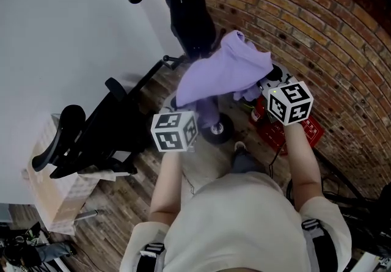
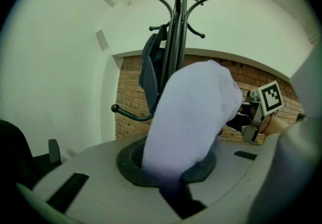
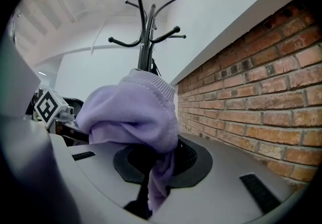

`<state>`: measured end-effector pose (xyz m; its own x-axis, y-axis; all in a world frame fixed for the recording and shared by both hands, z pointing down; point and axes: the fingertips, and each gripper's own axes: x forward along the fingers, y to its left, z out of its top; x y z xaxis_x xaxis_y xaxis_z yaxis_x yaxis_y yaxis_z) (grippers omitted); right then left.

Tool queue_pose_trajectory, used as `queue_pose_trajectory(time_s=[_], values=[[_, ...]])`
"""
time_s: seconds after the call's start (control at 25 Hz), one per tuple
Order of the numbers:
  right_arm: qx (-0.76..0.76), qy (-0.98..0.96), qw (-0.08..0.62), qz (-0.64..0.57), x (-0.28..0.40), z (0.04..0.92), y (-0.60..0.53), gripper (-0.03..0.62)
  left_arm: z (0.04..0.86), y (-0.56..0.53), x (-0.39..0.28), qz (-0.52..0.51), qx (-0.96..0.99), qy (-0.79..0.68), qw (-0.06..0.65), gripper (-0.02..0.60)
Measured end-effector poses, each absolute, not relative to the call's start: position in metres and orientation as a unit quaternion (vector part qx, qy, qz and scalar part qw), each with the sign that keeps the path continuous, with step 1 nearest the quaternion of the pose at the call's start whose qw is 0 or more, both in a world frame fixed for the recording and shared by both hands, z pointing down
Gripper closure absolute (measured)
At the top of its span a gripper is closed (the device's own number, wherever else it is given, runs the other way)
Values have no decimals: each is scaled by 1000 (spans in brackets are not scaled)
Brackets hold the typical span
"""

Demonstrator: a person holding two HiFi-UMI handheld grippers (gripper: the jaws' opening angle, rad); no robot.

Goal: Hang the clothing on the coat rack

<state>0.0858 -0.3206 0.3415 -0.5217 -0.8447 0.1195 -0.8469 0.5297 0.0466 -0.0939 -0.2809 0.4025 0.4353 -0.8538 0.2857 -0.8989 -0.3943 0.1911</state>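
Note:
A lilac garment [image 1: 226, 72] is held up between both grippers, close to the black coat rack [image 1: 189, 8]. My left gripper [image 1: 186, 115] is shut on the garment's lower left part, and the cloth [image 2: 191, 117] bulges up out of its jaws. My right gripper [image 1: 266, 84] is shut on the garment's right side, where a ribbed hem [image 3: 151, 79] folds over the jaws. The rack's pole and curved hooks [image 2: 176, 26] rise just behind the cloth, with a dark garment [image 2: 151, 67] hanging on them. The rack's hooks [image 3: 146, 36] also show in the right gripper view.
A brick wall [image 1: 305, 26] curves along the right. A black office chair [image 1: 91, 136] stands at the left beside a cardboard box [image 1: 55, 197]. A red crate [image 1: 287, 133] sits on the wooden floor by the rack's round base [image 1: 217, 130].

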Motion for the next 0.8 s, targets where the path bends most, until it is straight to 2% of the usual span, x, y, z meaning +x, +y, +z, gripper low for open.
queue_pose_trajectory(time_s=[0.8], values=[[454,-883,95,66,72,424,-367,554,481,-312,-100,114,802,-545,214,540]])
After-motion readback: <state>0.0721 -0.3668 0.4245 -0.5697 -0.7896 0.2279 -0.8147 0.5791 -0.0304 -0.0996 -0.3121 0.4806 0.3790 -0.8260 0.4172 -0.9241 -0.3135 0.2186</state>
